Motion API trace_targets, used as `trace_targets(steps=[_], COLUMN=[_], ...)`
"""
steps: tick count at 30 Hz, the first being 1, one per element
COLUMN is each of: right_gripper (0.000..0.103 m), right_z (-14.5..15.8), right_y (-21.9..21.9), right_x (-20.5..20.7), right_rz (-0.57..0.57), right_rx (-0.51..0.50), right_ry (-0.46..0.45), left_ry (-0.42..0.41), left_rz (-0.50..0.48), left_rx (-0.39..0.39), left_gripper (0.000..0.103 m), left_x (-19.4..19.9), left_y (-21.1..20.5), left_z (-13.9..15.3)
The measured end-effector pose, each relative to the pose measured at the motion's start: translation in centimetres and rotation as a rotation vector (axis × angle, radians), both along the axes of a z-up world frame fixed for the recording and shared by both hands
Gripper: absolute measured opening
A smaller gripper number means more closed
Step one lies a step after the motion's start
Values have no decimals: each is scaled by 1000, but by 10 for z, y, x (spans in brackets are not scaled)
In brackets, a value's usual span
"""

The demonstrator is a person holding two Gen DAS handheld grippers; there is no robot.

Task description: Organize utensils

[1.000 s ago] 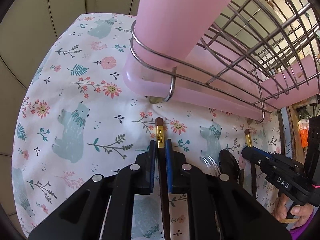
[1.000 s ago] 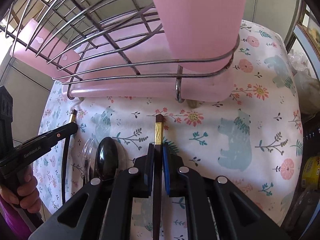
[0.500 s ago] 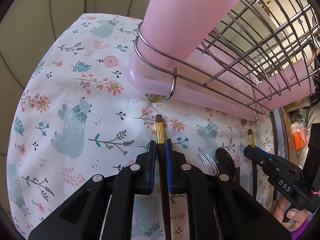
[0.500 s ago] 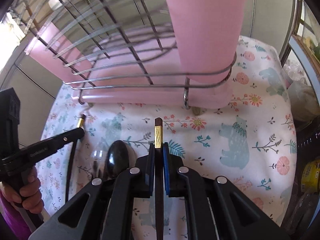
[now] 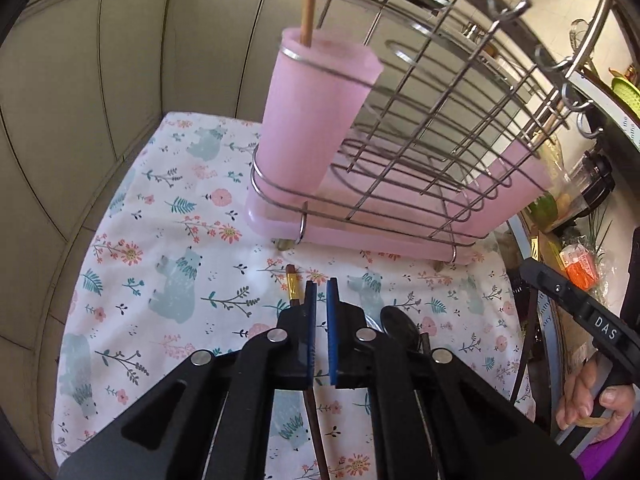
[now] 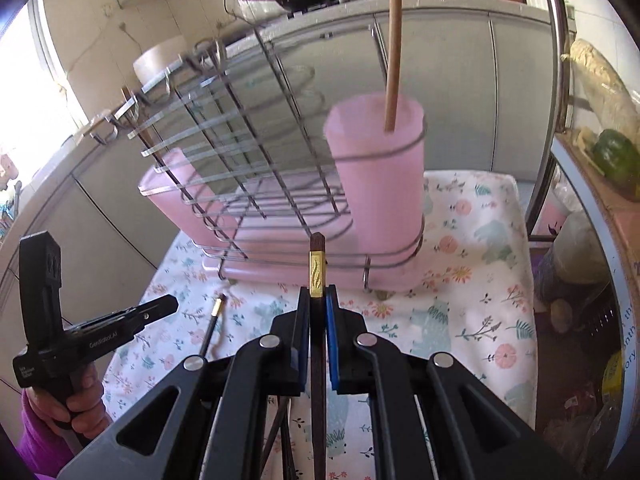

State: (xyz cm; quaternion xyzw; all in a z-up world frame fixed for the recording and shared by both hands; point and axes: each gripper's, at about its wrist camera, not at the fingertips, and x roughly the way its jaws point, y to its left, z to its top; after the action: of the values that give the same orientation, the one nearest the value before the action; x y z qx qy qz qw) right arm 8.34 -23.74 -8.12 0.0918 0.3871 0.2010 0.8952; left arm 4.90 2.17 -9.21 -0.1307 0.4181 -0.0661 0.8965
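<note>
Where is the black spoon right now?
In the left wrist view, the glossy black spoon lies on the bear-print cloth, just right of the left hand-held gripper.

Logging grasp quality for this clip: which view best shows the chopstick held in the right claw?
The right wrist view: the chopstick stands centred in the right claw, gold band above the pads. The left wrist view shows only the right claw side-on, with a dark stick below it, unclear.

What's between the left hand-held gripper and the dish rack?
In the left wrist view, only flowered tablecloth and the gold-banded end of a chopstick lying on it separate the left hand-held gripper from the dish rack.
</note>
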Motion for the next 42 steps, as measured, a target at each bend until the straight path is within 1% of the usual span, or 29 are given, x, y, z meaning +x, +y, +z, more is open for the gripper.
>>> trace_targets(steps=[4, 5, 8, 15, 20, 22, 23, 24, 26, 28, 30, 32, 35, 38, 42], right_gripper=[7, 7, 7, 6, 6, 6, 6, 6, 6, 6, 6, 6, 6, 6, 6], right_z=[16, 23, 38, 87, 121, 134, 138, 141, 145, 145, 143, 139, 133, 129, 126], right_y=[-5, -10, -16, -24, -36, -41, -43, -45, -47, -48, -48, -47, -47, -48, -49], right_x=[-10, -13, -19, -31, -28, -28, -29, -29, -30, -31, -30, -28, -24, -23, -22], right_rz=[-10, -12, -14, -6, 1, 0, -2, -5, -8, -4, -1, 5, 10, 16, 27], right_rx=[32, 38, 57, 91, 136, 147, 149, 151, 154, 151, 149, 150, 153, 149, 145], right_ry=[-53, -65, -103, -237, -291, -311, -317, -322, -326, -323, -316, -301, -279, -267, -259], left_ry=[-95, -116, -184, -329, -391, -392, -376, -341, -239, -127, -13, 85, 187, 277, 377], left_rz=[-11, -11, -7, 19, 20, 17, 8, -13, -44, -74, -89, -99, -107, -90, -69], left_rx=[16, 14, -9, -61, -126, -142, -145, -146, -131, -95, -51, -42, -13, 44, 55], left_gripper=[3, 3, 3, 2, 2, 2, 2, 2, 3, 4, 10, 21, 27, 27, 27], left_x=[-13, -11, -18, -32, -36, -34, -32, -27, -16, -6, 5, 17, 31, 46, 63], left_y=[-5, -7, -4, 15, 30, 34, 35, 34, 31, 23, 14, 7, 1, -5, -7], left_z=[27, 36, 55, 112, 145, 153, 153, 150, 134, 110, 82, 54, 21, -8, -36])
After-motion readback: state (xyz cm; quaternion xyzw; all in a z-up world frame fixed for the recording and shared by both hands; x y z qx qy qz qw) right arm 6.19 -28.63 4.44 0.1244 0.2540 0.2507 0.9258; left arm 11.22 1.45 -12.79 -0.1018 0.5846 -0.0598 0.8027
